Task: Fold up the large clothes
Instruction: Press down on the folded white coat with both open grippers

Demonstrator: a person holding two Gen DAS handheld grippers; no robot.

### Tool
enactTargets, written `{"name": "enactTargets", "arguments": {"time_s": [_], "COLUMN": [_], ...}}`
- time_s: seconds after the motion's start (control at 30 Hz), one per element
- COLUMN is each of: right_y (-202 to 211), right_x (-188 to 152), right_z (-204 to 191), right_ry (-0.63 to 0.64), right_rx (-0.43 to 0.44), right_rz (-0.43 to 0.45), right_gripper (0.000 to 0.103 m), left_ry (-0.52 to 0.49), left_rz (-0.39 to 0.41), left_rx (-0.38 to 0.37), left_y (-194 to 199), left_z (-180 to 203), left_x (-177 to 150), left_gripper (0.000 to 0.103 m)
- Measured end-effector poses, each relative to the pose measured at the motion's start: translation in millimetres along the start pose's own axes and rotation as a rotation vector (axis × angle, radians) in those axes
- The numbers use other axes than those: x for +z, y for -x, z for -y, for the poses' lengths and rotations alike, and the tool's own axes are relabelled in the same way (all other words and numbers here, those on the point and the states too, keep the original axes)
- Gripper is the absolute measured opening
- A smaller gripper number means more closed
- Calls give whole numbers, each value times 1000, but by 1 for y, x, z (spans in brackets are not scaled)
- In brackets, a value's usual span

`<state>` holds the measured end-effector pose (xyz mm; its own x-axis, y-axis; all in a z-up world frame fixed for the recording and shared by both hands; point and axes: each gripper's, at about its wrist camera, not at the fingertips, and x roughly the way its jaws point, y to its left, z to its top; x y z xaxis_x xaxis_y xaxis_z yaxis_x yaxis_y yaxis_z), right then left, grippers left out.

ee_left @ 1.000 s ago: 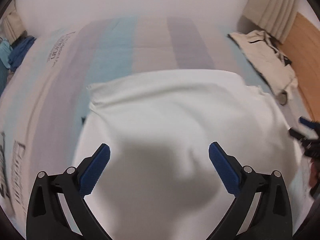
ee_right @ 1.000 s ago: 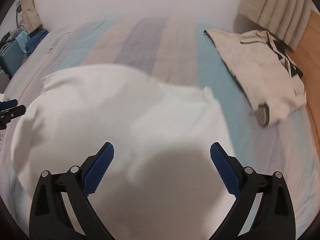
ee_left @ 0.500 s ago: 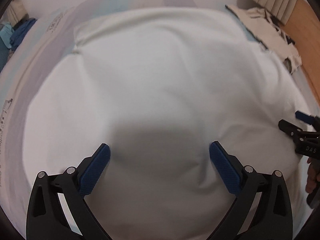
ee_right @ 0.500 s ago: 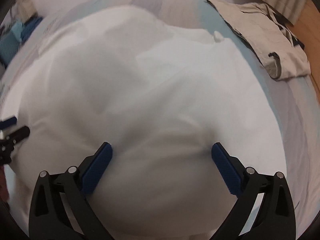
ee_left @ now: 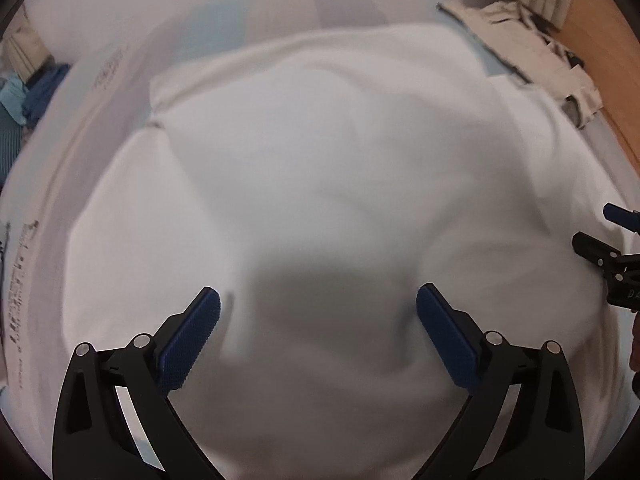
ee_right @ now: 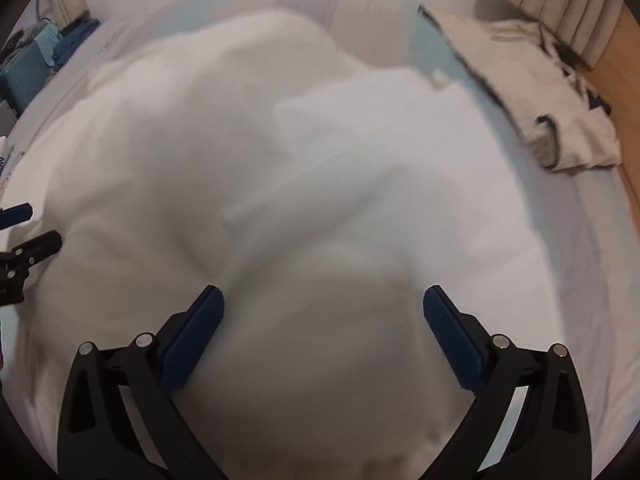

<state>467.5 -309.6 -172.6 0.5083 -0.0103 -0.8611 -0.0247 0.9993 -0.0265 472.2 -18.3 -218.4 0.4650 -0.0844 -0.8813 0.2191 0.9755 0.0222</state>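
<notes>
From the left edge of the bed (ee_left: 80, 184), my left gripper (ee_left: 318, 322) hangs with jaws apart over the white garment (ee_left: 320, 168), gripping nothing. The garment lies rumpled mid-bed (blurred, so edges are uncertain). My right gripper (ee_right: 323, 320) is likewise spread. No neat fold shows; I judge most folding remains. A beige garment (ee_right: 532, 92) sits at the right edge.
</notes>
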Motion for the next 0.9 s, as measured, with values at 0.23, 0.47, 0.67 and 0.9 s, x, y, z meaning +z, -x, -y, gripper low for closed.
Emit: {"name": "enactTargets", "arguments": {"time_s": [0.23, 0.47, 0.67, 0.9], "right_y": [16, -4, -20, -29], "right_x": [-29, -53, -63, -66], "right_z": [21, 25, 23, 25], "right_ry": [-3, 67, 74, 76], "right_rx": [-66, -84, -72, -53], "right_rz": [-20, -54, -85, -92], "right_gripper": [95, 95, 95, 95], "left_ry": [-25, -58, -90, -110], "left_rz": [62, 5, -25, -30], "left_rx": [-93, -104, -97, -80], "left_y": [27, -8, -25, -34], "left_z": [22, 46, 47, 50], "left_x": [-5, -25, -40, -45], "left_gripper": [96, 98, 98, 99]}}
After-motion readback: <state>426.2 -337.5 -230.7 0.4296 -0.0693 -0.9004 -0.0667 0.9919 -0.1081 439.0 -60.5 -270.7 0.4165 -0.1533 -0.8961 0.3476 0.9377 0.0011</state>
